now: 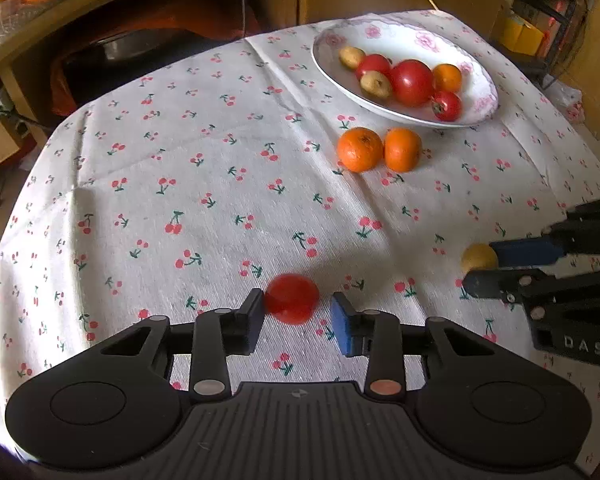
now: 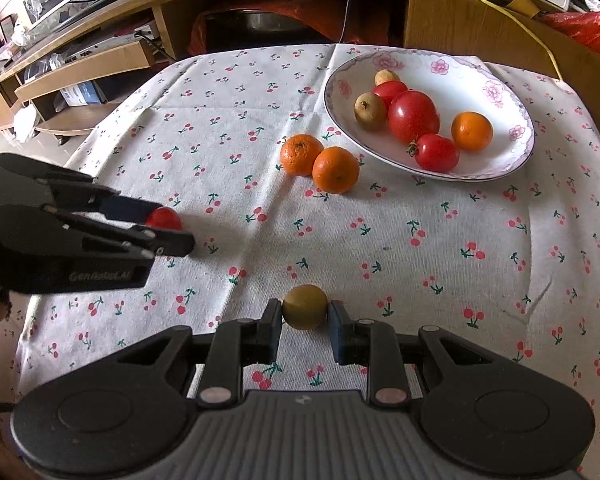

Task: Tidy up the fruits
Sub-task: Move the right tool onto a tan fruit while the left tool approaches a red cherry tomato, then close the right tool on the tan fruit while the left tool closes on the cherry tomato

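In the left wrist view, the left gripper (image 1: 298,314) points down at the counter (image 1: 180,184), which is covered with a white cloth printed with cherries. A small red tomato (image 1: 292,298) sits between its fingers, a little blurred. The left pad touches the tomato, but a gap shows between the tomato and the blue right pad, so the gripper is not clamped on it. Further away, two mandarins (image 1: 378,150) lie on the cloth, touching each other, just beside an oval plate (image 1: 404,40) with a pink flower pattern. In the plate are three tomatoes, one mandarin and two small yellowish-brown fruits. At the right edge, the right gripper (image 1: 480,268) comes in from the side with a small yellow fruit (image 1: 478,257) at its tips.

In the right wrist view, the right gripper (image 2: 305,316) is closed on the yellowish-brown fruit (image 2: 305,306); both pads press on its sides, just above the cloth. At the left, the left gripper (image 2: 172,226) has the red tomato (image 2: 164,219) between its fingers. The two mandarins (image 2: 320,162) lie near the plate (image 2: 460,80), which stands at the far right of the counter (image 2: 420,240).
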`<state>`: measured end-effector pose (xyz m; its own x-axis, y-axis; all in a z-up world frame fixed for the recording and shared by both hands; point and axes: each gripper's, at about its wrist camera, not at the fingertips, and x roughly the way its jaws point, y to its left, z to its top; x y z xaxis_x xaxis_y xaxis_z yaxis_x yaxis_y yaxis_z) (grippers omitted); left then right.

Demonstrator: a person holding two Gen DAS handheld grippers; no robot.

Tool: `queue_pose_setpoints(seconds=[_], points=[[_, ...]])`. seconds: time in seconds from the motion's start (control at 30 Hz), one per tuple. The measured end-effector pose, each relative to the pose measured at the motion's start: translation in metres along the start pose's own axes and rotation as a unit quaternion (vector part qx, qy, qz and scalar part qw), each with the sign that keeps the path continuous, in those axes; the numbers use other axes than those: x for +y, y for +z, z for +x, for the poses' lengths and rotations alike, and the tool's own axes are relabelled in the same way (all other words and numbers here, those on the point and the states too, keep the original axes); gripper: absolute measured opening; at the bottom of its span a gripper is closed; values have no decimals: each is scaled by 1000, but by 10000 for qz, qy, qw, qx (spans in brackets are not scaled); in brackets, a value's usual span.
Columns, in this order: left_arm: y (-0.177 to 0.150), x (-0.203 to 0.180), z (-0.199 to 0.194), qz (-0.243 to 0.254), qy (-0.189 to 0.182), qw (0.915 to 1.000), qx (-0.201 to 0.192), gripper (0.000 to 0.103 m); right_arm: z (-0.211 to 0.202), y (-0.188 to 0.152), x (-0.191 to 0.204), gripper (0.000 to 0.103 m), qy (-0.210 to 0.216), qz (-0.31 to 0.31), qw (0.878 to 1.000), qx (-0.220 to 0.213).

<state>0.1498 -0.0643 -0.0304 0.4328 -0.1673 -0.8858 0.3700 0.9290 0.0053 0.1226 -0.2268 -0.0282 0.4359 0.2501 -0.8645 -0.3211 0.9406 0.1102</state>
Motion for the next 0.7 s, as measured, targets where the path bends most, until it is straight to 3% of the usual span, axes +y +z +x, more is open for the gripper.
queue_pose_setpoints(seconds=[0.03,0.17,0.37,0.43,0.7], points=[[-1,0,0,6,-1,10000,2,53,0,0,0,22,0,-6,10000,4],[-4,1,-1,-78,-9,10000,3,55,1,1,1,22,1,-16,10000,20],[-2,2,-1,-105,23,9999,11,45,2,1,1,22,-6,-33,10000,22],[-1,2,-2,-129,13,9999,-1,37,3,1,1,22,1,-28,10000,24],[5,-8,-6,-22,-152,9999,-78,36,0,2,0,22,-32,-29,10000,-77]])
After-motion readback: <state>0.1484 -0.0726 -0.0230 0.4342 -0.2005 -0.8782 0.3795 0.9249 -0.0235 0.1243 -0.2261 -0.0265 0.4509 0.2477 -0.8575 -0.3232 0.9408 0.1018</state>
